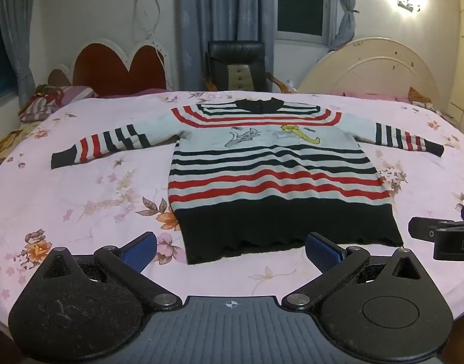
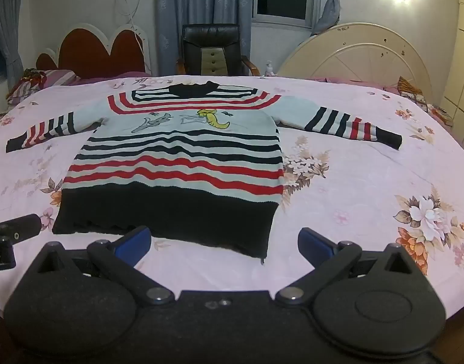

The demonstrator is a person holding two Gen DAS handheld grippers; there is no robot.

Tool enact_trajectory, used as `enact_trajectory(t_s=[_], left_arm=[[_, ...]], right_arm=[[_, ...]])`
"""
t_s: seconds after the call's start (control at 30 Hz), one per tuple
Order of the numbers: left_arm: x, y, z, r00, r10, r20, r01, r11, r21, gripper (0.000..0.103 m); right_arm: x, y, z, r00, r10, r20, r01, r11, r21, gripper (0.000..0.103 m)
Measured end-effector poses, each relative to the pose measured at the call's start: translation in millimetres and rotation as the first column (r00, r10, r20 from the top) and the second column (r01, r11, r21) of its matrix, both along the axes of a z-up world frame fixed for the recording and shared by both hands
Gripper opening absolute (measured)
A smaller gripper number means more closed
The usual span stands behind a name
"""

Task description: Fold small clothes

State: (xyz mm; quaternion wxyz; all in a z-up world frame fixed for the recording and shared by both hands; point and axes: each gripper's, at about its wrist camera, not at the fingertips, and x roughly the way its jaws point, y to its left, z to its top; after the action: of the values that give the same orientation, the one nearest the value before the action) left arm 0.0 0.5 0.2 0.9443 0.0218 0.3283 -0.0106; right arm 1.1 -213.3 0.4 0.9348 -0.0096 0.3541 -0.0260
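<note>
A red heart-shaped headboard [image 1: 110, 69] is standing far back on the left, by the wall; a striped pillow [image 1: 50, 103] is lying just in front of it, at the edge of the bed; a pink sheet with flowers [image 1: 80, 200] is covering the whole bed.

The left gripper [image 1: 231, 250] is hanging low over the near edge of the sheet; its two blue pads [image 1: 139, 250] are spread wide apart and are holding nothing; the black bottom band of the sweater is lying just past them, and I cannot tell if a pad is touching it.

The small striped sweater [image 1: 271, 163] is lying flat and face up in the middle of the bed; its neck is pointing to the far side and its bottom edge is pointing to the grippers; both sleeves are stretching straight out to the sides; red, dark and pale stripes are running across it, and two cartoon animals are showing on the chest.

A black chair [image 1: 236, 63] is standing behind the bed, in front of the grey curtains [image 1: 225, 9].

The right gripper [image 2: 224, 244] is hanging by the sweater's right bottom corner; its blue fingers [image 2: 315, 242] are also wide apart and are pinching nothing; the corner is lying between them.

A cream round headboard [image 2: 356, 51] is leaning far back on the right.
</note>
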Motion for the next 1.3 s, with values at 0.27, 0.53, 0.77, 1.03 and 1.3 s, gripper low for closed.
enact_trajectory(t_s=[0.27,0.53,0.77,1.03,1.3], left_arm=[[-0.3,-0.9,-0.3,1.0,-0.001,-0.002,0.001,1.0,0.0,0.103],[-2.8,-5.6,-5.9,1.0,0.004,-0.009,-0.004,1.0,-0.007,0.103],[2.4,-3.3,-5.2,1.0,0.004,-0.018,-0.004,1.0,-0.01,0.103],[2.6,-2.6,-5.9,1.0,0.006,-0.022,-0.006,1.0,-0.009,0.103],[1.2,-0.1,-8.3,1.0,0.007,-0.024,-0.008,1.0,-0.014,0.103]], right_arm=[[0.4,-2.7,-0.2,1.0,0.0,-0.006,0.0,1.0,0.002,0.102],[0.4,-2.7,-0.2,1.0,-0.003,-0.012,0.003,1.0,0.002,0.102],[2.6,-3.7,-1.7,1.0,-0.003,-0.013,0.003,1.0,0.004,0.102],[2.8,-3.9,-1.5,1.0,-0.002,-0.015,0.002,1.0,0.005,0.102],[2.2,-3.2,-1.7,1.0,-0.005,-0.017,0.005,1.0,0.004,0.102]])
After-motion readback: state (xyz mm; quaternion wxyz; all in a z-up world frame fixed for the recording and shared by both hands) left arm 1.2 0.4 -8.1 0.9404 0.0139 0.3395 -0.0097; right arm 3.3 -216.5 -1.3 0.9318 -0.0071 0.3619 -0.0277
